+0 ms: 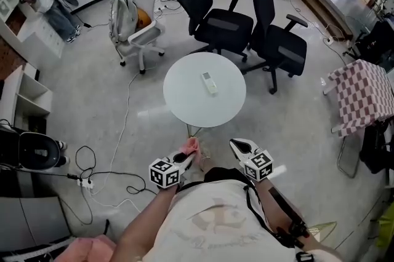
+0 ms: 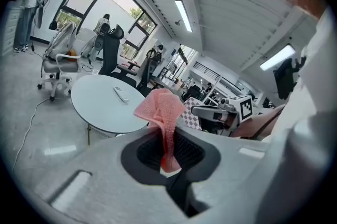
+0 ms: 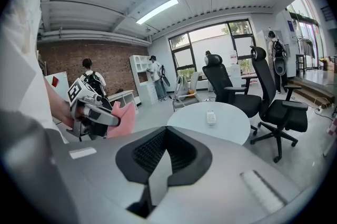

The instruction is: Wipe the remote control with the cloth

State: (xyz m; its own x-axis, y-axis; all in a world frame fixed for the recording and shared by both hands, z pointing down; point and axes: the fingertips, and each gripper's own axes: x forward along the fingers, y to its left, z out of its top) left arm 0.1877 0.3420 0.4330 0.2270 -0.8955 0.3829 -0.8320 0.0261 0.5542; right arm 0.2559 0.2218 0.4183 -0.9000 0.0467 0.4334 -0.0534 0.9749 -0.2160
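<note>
Pink waffle-textured cloth [image 2: 160, 112]: pinched at its lower end between the closed jaws of the left gripper [image 2: 167, 157], its free end bunched above them.

Right gripper [image 3: 166, 133]: jaws together, nothing between them; held just beside the left gripper, both close to the person's body.

Remote control [image 1: 209, 82]: white, lying flat near the middle of the round white table [image 1: 181, 101], well apart from both grippers and the cloth.

Surroundings: two black office chairs [image 1: 212, 18] at the table's far side; white chair [image 1: 138, 30] to the far left; checked-covered table [image 1: 363, 95] at right; cables on the grey floor [image 1: 98, 101].
</note>
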